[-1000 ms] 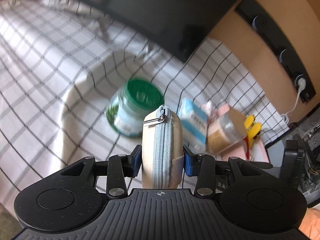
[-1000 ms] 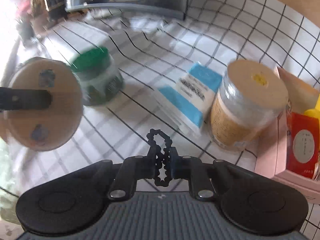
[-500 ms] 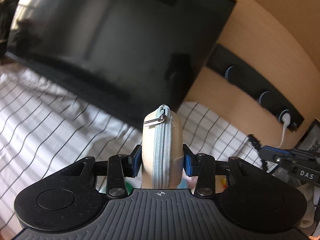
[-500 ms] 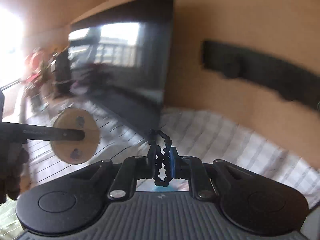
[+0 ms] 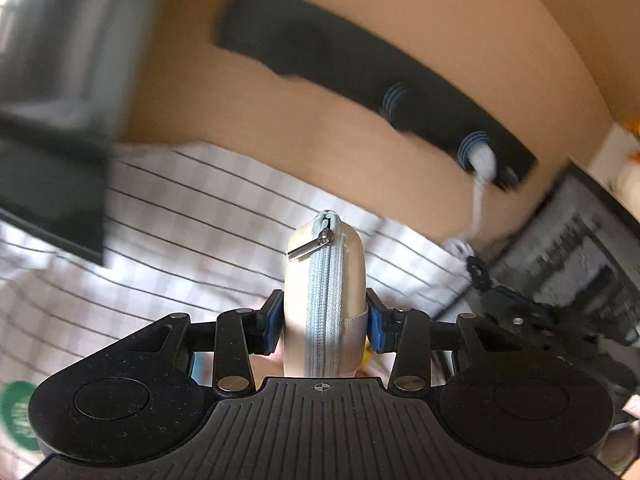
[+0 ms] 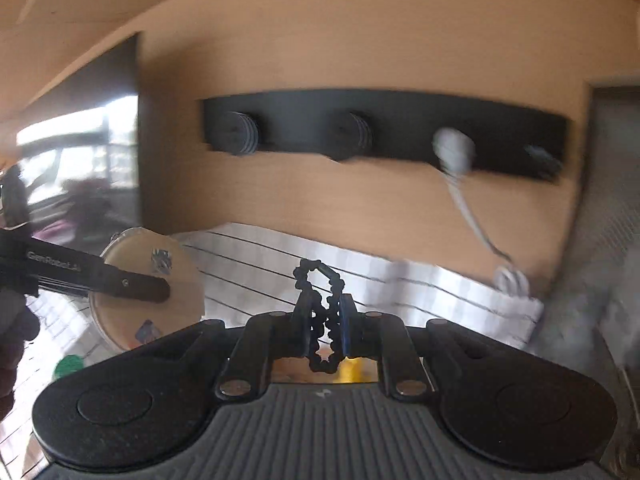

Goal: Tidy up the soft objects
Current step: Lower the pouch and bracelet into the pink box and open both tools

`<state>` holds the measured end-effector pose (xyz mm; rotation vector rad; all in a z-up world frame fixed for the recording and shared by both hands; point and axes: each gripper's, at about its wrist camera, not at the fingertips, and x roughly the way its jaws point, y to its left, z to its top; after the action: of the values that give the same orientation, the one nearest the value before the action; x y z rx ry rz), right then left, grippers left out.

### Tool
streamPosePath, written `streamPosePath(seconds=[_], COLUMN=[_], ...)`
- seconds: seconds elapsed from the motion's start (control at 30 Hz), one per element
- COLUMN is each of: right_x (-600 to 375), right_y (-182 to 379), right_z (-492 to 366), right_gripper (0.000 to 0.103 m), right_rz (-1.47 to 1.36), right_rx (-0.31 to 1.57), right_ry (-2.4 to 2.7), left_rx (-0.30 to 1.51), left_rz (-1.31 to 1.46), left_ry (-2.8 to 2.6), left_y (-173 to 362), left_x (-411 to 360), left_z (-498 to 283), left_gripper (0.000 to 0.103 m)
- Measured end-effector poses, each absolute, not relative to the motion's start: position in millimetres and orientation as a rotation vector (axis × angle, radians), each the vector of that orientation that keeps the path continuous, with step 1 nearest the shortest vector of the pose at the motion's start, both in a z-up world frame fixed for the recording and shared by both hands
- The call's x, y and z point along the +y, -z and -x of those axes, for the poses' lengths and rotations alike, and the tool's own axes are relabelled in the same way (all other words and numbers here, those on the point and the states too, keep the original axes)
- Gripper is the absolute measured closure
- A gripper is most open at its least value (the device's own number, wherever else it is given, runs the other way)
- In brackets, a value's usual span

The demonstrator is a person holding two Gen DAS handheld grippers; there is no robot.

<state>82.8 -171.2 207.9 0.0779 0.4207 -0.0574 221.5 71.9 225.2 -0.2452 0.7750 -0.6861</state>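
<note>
Left wrist view shows the left gripper point(image 5: 325, 326) fingers clamped on a beige zipper pouch point(image 5: 324, 296), standing upright. Right wrist view shows the right gripper point(image 6: 325, 330) fingers pressed together on a black beaded chain point(image 6: 320, 316).

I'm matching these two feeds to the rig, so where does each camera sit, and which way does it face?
Left wrist: on the left claw, facing the wall's black hook rail; shows its fingers clamping a beige zip pouch.
Right wrist: on the right claw, facing that rail head-on; shows its fingers pinching a black chain.
Shared: rail, white plug, checked cloth.
</note>
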Motion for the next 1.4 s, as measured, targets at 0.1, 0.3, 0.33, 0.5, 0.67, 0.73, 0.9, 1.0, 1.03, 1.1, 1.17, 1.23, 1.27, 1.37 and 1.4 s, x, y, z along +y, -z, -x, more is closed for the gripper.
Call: streamPosePath(seconds=[0.1,0.3,0.33,0.5,0.67,0.73,0.9,1.0,1.03,1.1,1.17,1.23,1.27,1.37,1.4], right_x=[-194.3,-213.7,-215.8,-209.5,-200.3,-197.6,-185.6,-176.0,-173.5,-170.7,-167.4,-164.9,-165.3,-166.3,-164.8], right_y=[-186.4,-141.4,-134.3,-103.0,-90.1,-88.8,-82.9,-78.3,-78.7,-83.8,-94.4,-107.9,-114.3,-141.0,-151.6], right_z=[-76.8,-77.8,-77.4,-100.6,-108.5,-110.6,-123.3,-124.8,-123.5,-119.3,-115.2,-113.7,-114.8,-119.9,-122.2], right_gripper=[0.089,0.089,0.089,0.089,0.089,0.089,0.073,0.051,0.049,0.048,0.043,0.034,0.033,0.033,0.033], right_rz=[-0.149,-0.214,-0.223,-0.247,-0.202,-0.192,-0.181,-0.147,-0.14,-0.139,-0.138,-0.14,-0.147,-0.209,-0.23], right_rx=[0.431,0.498,0.513,0.578,0.602,0.598,0.648,0.68,0.688,0.693,0.692,0.696,0.699,0.708,0.707], right_ry=[0.103,0.133,0.131,0.098,0.092,0.078,0.035,0.042,0.046,0.052,0.06,0.083,0.096,0.099,0.086], left_rx=[0.82,0.933,0.955,1.057,1.045,1.012,0.929,0.904,0.902,0.892,0.875,0.864,0.854,0.82,0.81], left_rz=[0.224,0.184,0.194,0.245,0.071,0.049,0.099,0.118,0.119,0.096,0.07,0.077,0.096,0.149,0.161], left_ry=[0.737,0.783,0.796,0.874,0.813,0.816,0.779,0.75,0.74,0.703,0.662,0.618,0.601,0.575,0.562], left_y=[-213.5,-174.7,-168.3,-136.0,-115.6,-121.4,-144.5,-154.2,-156.3,-158.6,-159.5,-161.4,-163.4,-171.8,-174.5], left_x=[41.0,1.9,-2.7,-25.3,-36.7,-33.4,-19.4,-5.2,-0.4,12.9,30.5,53.7,69.6,113.8,126.8], left_z=[-224.2,-236.2,-241.0,-259.2,-262.6,-260.5,-261.0,-257.9,-257.5,-253.7,-250.3,-248.7,-247.7,-244.8,-243.9], left_gripper=[0.058,0.058,0.058,0.057,0.056,0.055,0.055,0.055,0.055,0.055,0.055,0.055,0.055,0.055,0.055])
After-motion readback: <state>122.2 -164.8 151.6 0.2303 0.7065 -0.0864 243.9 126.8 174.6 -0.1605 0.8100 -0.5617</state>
